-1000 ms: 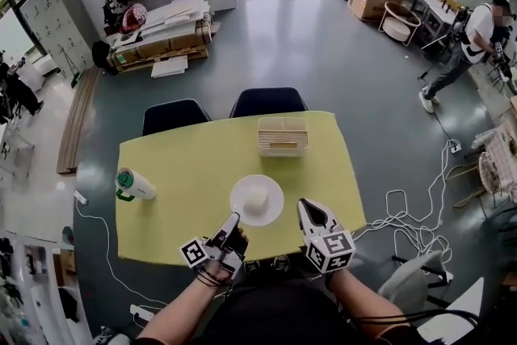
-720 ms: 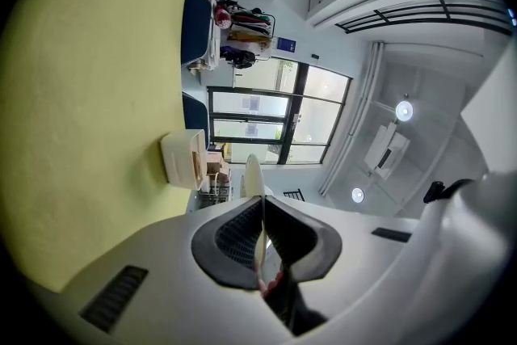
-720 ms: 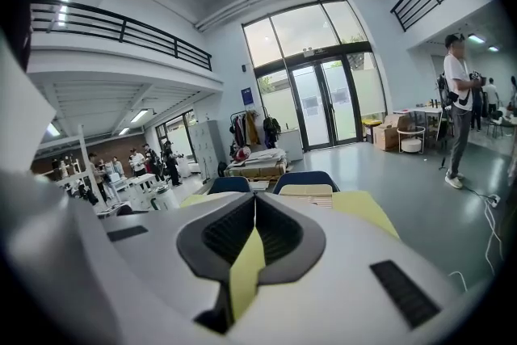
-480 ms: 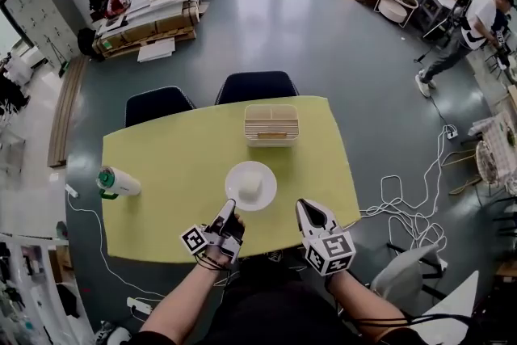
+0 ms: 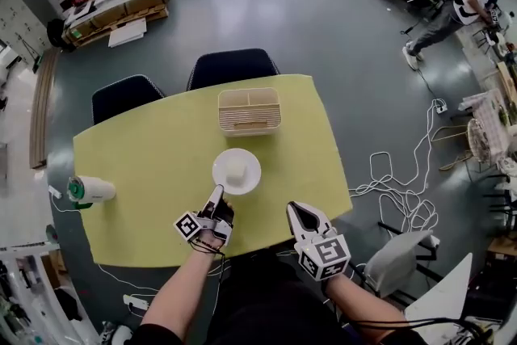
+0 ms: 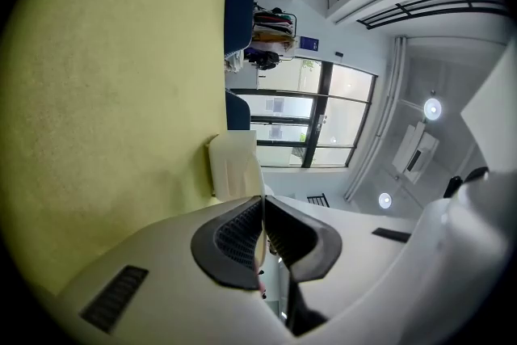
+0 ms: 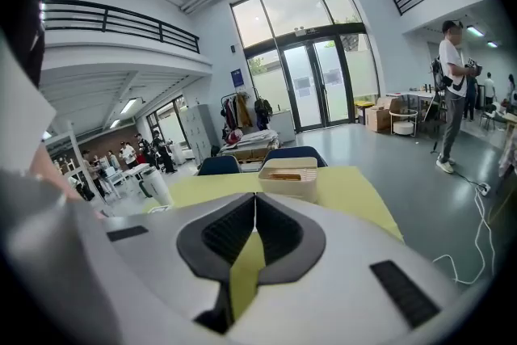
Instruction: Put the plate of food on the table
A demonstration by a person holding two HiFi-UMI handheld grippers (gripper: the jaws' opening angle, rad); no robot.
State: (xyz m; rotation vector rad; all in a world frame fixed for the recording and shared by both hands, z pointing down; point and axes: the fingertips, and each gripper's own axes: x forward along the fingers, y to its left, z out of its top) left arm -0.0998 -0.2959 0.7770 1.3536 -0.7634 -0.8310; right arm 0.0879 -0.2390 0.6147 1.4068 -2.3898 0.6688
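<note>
Left gripper (image 5: 216,191) and right gripper (image 5: 300,212): white housings, black ribbed pads (image 7: 230,234), cube (image 5: 325,252) with black-and-white square markers; operator's clothing dark.

No readable text, brands or numbers anywhere. Left gripper (image 5: 216,194) and right gripper (image 5: 301,212) carried only black-and-white square markers; blue wall sign (image 7: 236,77) was too small to read.

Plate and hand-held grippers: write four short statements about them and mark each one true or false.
1. The plate carries a white block of food. True.
2. The left hand-held gripper is shut on the plate's near rim. True.
3. The right hand-held gripper grips a cup. False: its jaws are together on nothing.
4. The plate is held out past the table's edge. False: it is over the yellow table, near its middle.
</note>
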